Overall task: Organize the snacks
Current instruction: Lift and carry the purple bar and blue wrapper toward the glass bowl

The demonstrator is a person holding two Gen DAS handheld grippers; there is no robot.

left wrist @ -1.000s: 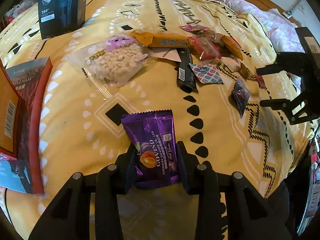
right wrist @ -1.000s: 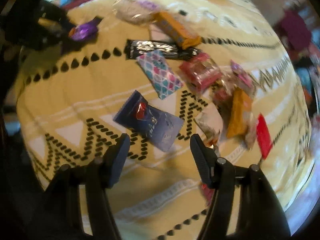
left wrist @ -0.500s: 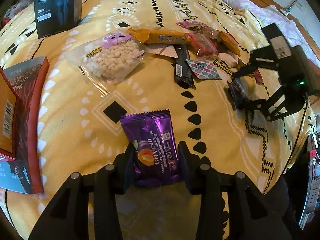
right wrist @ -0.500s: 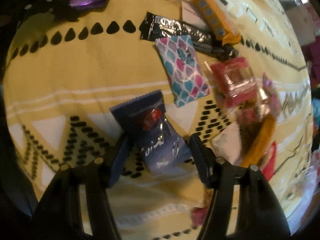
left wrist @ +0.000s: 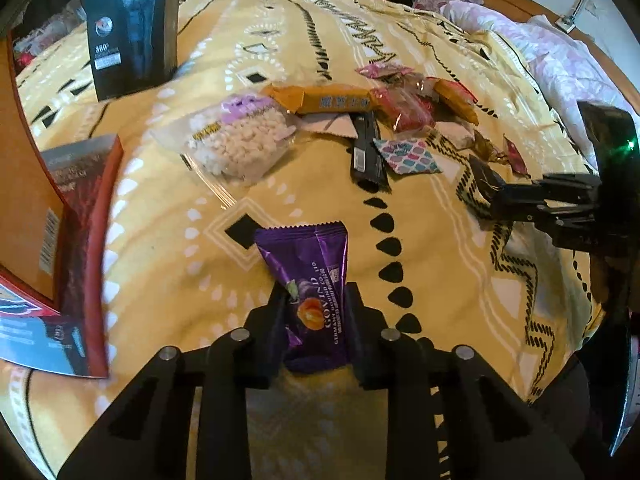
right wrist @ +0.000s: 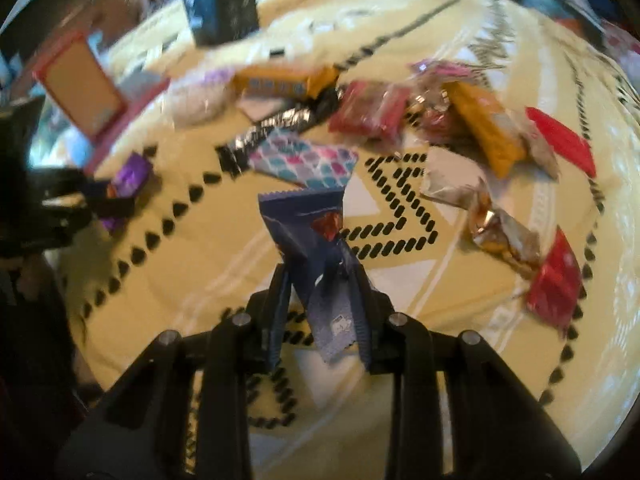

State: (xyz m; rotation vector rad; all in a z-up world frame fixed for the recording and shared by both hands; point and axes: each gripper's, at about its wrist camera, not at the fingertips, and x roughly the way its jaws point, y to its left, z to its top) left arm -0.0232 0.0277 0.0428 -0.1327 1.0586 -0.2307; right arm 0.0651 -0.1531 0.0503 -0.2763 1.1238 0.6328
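Observation:
My left gripper (left wrist: 316, 296) pinches a purple snack packet (left wrist: 304, 252) at its near end, and its jaws are closing tight, buckling the wrapper. My right gripper (right wrist: 320, 280) is closing too; its pads squeeze a crumpled dark blue packet (right wrist: 304, 220) that sticks up from the yellow bedspread (right wrist: 200, 260). Each gripper shows in the other's view: the right gripper (left wrist: 492, 200) at the right, the left gripper (right wrist: 108, 200) with the purple packet (right wrist: 130, 174) at the left. Behind lies a pile of snacks: an orange bar (left wrist: 332, 100), a bag of white puffs (left wrist: 236, 144), a black bar (left wrist: 366, 152) and a scale-patterned packet (left wrist: 406, 156).
A tall black box (left wrist: 128, 28) stands at the back left. A red-edged open box (left wrist: 80, 216) lies at the left. Red and orange packets (right wrist: 556, 288) are scattered on the right of the bedspread. Pink bedding (left wrist: 540, 52) is heaped at the far right.
The left jaws have tightened on the purple packet, which is now squeezed narrower. The right gripper rolled, came over the blue packet and closed on it, crumpling it.

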